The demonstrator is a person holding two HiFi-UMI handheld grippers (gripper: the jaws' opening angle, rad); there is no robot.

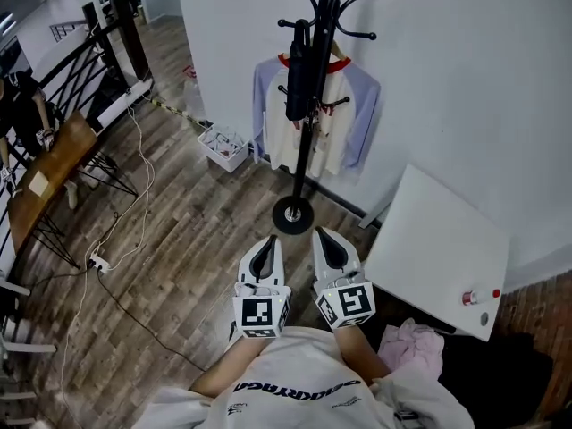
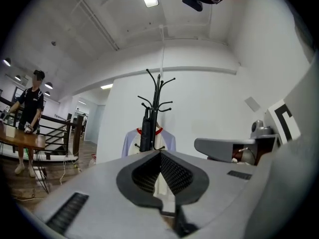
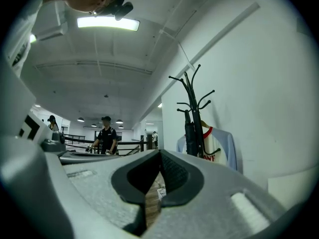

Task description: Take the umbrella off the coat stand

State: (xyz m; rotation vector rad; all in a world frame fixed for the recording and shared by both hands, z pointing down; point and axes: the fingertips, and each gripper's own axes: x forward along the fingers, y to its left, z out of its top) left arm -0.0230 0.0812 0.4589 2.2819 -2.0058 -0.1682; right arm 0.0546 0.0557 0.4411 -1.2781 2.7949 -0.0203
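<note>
Left hand-held gripper [image 1: 272,239] and right hand-held gripper [image 1: 321,231] closed, empty, well apart from the stand [image 1: 304,164]. Black umbrella [image 1: 297,79] hangs, apparently from an upper hook [image 1: 288,23]. Best: open jaws, grip mid-body, lift it clear.

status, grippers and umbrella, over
Left gripper and right gripper shut, empty, short of the stand. Umbrella hangs on stand, untouched. Shirt behind it; nothing in front.
</note>
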